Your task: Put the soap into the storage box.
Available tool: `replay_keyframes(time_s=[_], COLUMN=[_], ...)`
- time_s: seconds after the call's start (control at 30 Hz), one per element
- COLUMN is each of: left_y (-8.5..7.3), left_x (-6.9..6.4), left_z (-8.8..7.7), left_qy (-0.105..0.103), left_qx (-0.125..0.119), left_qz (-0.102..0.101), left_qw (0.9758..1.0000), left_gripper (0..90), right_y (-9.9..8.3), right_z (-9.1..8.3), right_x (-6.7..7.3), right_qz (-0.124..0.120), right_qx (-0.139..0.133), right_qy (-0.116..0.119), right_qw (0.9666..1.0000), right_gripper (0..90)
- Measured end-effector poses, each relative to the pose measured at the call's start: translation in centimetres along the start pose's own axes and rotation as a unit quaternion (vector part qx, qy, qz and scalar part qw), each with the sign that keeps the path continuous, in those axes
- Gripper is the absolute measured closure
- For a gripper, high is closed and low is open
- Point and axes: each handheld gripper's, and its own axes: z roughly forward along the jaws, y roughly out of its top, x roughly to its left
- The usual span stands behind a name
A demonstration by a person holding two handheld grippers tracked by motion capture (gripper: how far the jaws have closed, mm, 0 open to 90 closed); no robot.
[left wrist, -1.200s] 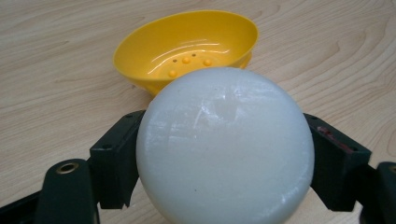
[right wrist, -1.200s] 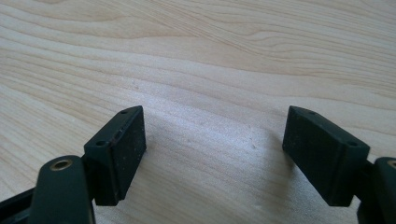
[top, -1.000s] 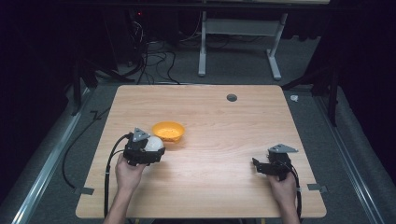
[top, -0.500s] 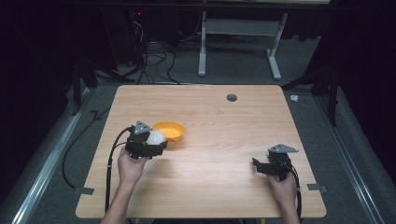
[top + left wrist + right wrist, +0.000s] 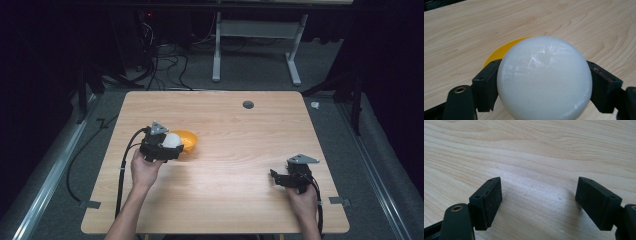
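Left tool [image 5: 167,145]: the jaws are spread wide and clamped on a white ball [image 5: 172,140]. In the left gripper view the ball [image 5: 544,79] sits between the two black pads [image 5: 486,85], one pad bearing on each side at about the ball's widest part. The tool holds the ball clear of the bench [image 5: 240,200], at the near-left edge of a shallow orange bowl [image 5: 187,141]; part of the bowl's rim [image 5: 499,53] shows behind the ball in the left gripper view. From the high view, the ball overlaps the bowl's left rim. Whether the ball touches the bowl cannot be told.

Right tool [image 5: 278,178]: the jaws stand wide apart with nothing between them. In the right gripper view only bare bench surface [image 5: 536,157] lies between the pads [image 5: 489,200]. This tool sits low over the bench near its right front corner, well apart from the bowl and ball.
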Motion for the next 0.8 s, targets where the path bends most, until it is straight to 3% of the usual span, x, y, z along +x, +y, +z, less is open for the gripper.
replay_keyframes(time_s=[0.1,0.2,0.27,0.8], left_y=[0.5,0.8,1.0,3.1], left_x=[0.0,0.2,0.2,0.1], left_z=[0.3,0.6,0.9,3.0], left_qy=[-0.001,-0.009,-0.001,-0.003], left_qx=[0.003,0.002,0.006,0.013], left_qz=[0.006,-0.001,0.001,0.003], left_qw=[1.0,1.0,1.0,0.9999], left_gripper=[23.2,23.2,23.3,23.2], right_y=[0.0,0.0,0.0,0.0], right_z=[0.0,0.0,0.0,0.0], right_x=[0.0,0.0,0.0,0.0], right_qz=[0.0,0.0,0.0,0.0], right_qx=[0.0,0.0,0.0,0.0], right_qy=[0.0,0.0,0.0,0.0], right_qw=[1.0,1.0,1.0,1.0], right_gripper=[22.3,22.3,22.3,22.3])
